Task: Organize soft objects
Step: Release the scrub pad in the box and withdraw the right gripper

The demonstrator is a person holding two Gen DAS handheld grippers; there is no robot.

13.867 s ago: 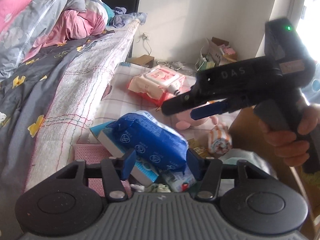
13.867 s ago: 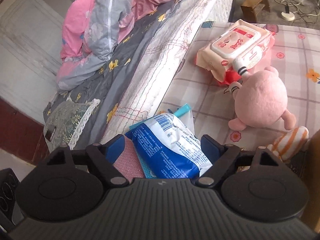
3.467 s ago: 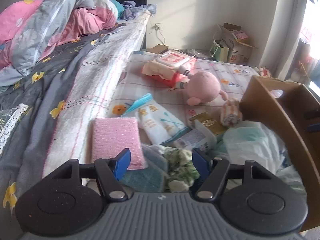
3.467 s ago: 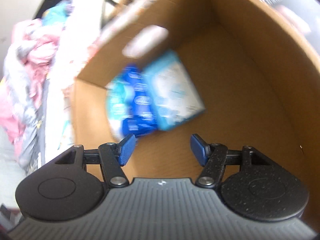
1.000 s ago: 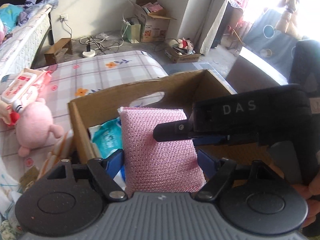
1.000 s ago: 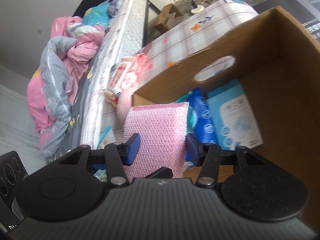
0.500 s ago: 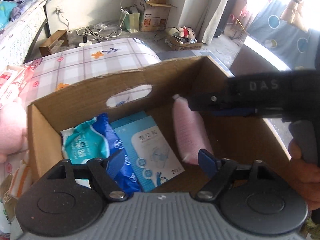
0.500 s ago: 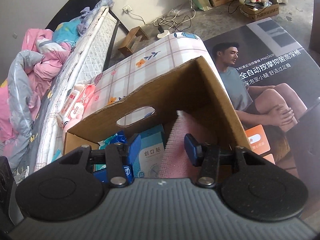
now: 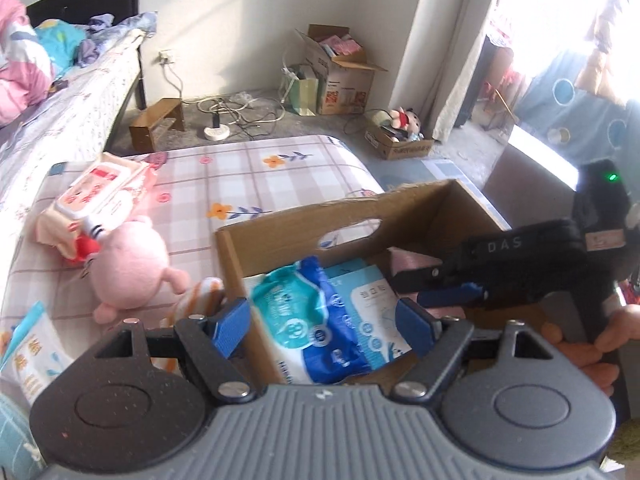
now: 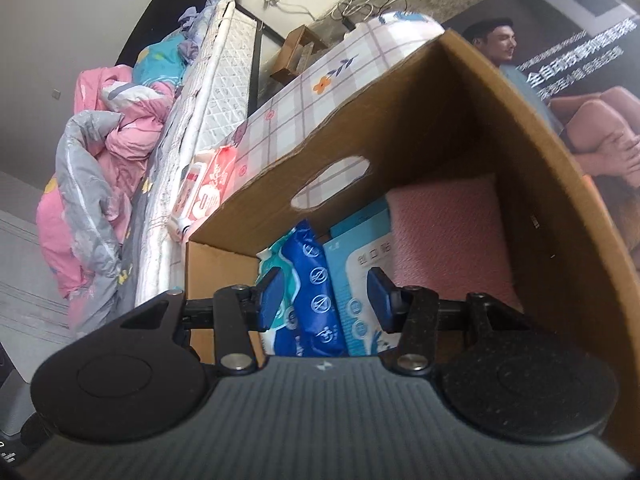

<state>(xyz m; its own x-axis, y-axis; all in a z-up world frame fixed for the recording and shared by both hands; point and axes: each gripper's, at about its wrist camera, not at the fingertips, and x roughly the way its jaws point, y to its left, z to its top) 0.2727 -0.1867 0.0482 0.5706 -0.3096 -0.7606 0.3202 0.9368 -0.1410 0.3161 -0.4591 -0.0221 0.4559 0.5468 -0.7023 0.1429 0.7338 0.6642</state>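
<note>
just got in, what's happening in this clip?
A person with a handheld gripper in each hand is packing soft items into a cardboard box. The pink sponge pad lies inside beside a blue wipes pack and a light blue packet. The right gripper hovers over the box with jaws closing on nothing. The left gripper is open and empty. The pink plush and a red-and-white wipes pack lie outside on the checked mat.

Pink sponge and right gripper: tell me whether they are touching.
Apart. The right wrist view shows the pink sponge lying in the cardboard box, beyond the right gripper, whose jaws are closing with nothing held between them.
</note>
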